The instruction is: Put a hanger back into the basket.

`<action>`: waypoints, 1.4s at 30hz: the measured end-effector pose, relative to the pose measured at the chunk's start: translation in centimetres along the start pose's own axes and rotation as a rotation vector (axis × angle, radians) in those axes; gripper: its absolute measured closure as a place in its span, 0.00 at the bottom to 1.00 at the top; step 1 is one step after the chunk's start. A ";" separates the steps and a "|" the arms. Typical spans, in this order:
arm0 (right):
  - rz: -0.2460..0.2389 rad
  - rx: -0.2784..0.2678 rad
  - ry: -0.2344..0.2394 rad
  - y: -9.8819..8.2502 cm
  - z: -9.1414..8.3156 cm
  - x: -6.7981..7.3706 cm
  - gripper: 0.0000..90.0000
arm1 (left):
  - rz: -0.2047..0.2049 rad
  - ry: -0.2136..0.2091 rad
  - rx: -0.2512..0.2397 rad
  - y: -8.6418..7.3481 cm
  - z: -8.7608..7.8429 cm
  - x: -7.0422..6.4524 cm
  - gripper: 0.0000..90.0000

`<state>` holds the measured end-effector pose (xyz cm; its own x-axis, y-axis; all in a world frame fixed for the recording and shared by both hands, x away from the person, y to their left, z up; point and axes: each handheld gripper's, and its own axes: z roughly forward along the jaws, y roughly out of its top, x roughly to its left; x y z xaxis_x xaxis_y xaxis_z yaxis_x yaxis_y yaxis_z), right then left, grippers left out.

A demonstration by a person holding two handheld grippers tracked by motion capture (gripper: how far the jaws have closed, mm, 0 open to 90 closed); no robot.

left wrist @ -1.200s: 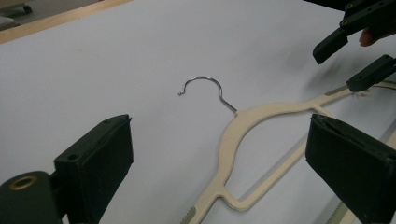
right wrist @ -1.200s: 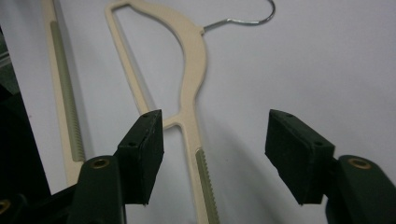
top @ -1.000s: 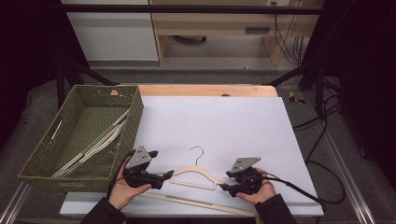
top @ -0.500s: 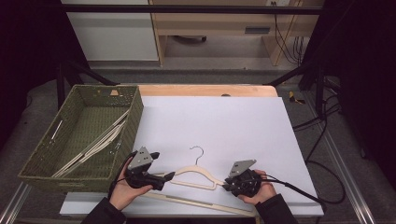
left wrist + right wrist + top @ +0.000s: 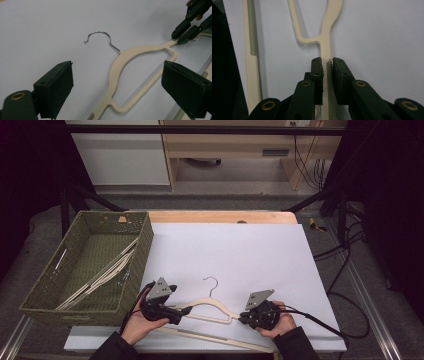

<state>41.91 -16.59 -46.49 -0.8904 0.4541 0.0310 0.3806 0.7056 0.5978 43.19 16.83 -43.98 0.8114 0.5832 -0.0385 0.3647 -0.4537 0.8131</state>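
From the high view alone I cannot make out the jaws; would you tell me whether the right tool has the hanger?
Observer: Yes. The right tool has just been closing, and its pads now press both sides of the hanger at one arm's tip.
Operator: Thank you. What is the surface like where it grips?
Observer: A ribbed strip runs along that tip, between the pads.
Operator: And how does the left tool stand?
Observer: The left tool is wide open; the hanger's other end lies between its pads, untouched.
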 end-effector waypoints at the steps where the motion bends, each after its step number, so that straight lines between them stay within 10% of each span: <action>1: -0.003 -0.004 -0.001 0.0 -0.1 0.0 0.89 | 0.006 -0.002 0.010 0.0 0.2 0.0 0.12; 17: -0.030 -0.042 -0.022 0.9 -2.1 0.5 0.89 | 0.042 -0.040 0.131 1.4 4.4 0.2 0.22; 42: -0.061 -0.071 -0.048 1.6 -3.5 1.3 0.89 | 0.125 -0.067 0.249 1.4 6.1 0.3 0.80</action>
<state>40.49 -16.78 -42.64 -0.8978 0.4383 -0.0442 0.3063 0.6933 0.6523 46.67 12.28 -46.39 0.8825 0.4703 0.0076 0.3545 -0.6755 0.6465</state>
